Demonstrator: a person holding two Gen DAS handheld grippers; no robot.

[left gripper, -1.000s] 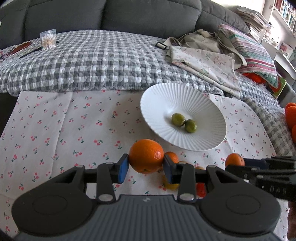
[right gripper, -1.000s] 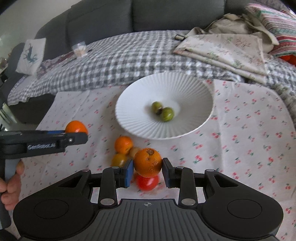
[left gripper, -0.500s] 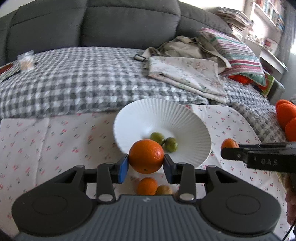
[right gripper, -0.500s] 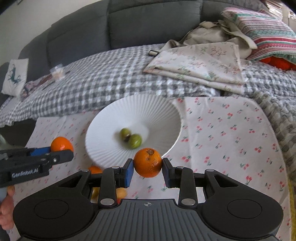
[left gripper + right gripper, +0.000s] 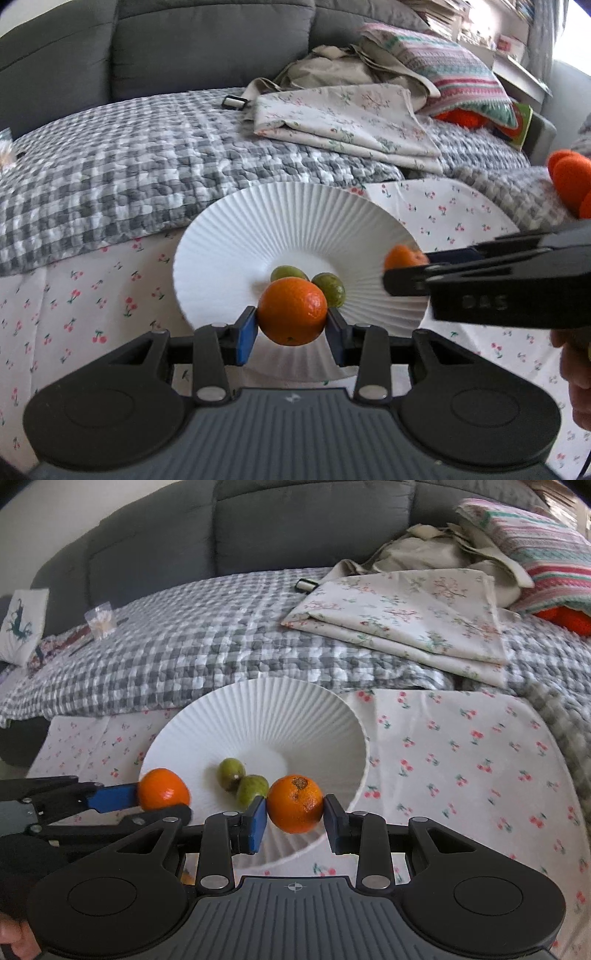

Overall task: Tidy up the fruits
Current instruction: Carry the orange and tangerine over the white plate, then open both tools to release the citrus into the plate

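Observation:
A white ribbed plate (image 5: 236, 251) (image 5: 314, 716) lies on the cherry-print cloth with two green fruits (image 5: 328, 288) (image 5: 243, 782) in its middle. My left gripper (image 5: 291, 328) is shut on an orange (image 5: 292, 312) and holds it over the plate's near side. My right gripper (image 5: 294, 821) is shut on another orange (image 5: 294, 803), over the plate's near right part. In the left wrist view the right gripper's orange (image 5: 400, 256) shows over the plate's right rim. In the right wrist view the left gripper's orange (image 5: 163, 789) shows at the plate's left rim.
A grey checked quilt (image 5: 110, 162) covers the sofa behind the plate. Folded floral cloth (image 5: 343, 114) and a striped cushion (image 5: 450, 74) lie at the back right. Orange things (image 5: 570, 177) sit at the far right edge. A small packet (image 5: 99, 622) lies back left.
Both grippers have moved forward with their oranges, from over the loose fruit on the cloth to over the plate. The loose fruit has dropped out of view.

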